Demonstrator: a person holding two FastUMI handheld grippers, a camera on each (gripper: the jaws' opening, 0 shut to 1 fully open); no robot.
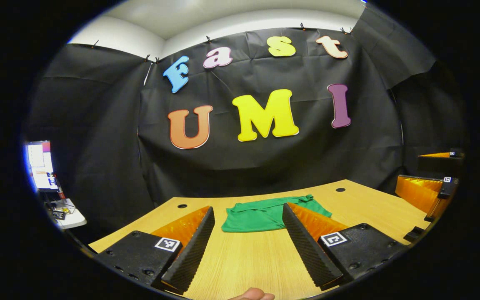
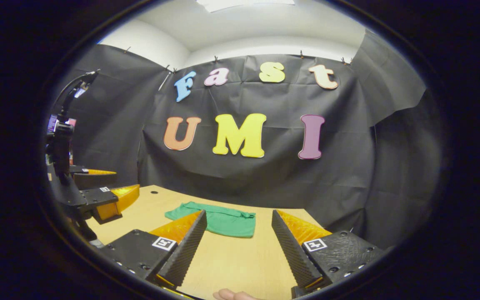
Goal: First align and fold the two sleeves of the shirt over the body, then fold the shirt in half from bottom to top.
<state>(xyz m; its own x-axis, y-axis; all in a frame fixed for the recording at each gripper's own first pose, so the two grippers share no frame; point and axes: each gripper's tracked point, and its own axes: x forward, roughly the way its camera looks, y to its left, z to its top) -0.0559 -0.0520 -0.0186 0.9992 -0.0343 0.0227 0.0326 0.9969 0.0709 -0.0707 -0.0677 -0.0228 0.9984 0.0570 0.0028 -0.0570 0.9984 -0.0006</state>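
Note:
A green shirt (image 1: pixel 265 215) lies folded into a compact rectangle on the wooden table (image 1: pixel 244 258), toward its far side. My left gripper (image 1: pixel 248 212) is open, held above the table short of the shirt, nothing between its fingers. The right gripper view has the same shirt (image 2: pixel 219 221) lying ahead and slightly left of my right gripper (image 2: pixel 238 216), which is also open and apart from the cloth. At the right edge of the left gripper view I see the right gripper (image 1: pixel 436 183); the left gripper (image 2: pixel 102 198) appears at the left of the right gripper view.
Two small round holes (image 1: pixel 182 206) (image 1: pixel 340 189) sit near the table's far edge. A lit screen and a small white table (image 1: pixel 44 175) stand off to the left. A black stand with a lamp (image 2: pixel 63 129) rises at the left. A fingertip (image 1: pixel 252 295) shows at the bottom.

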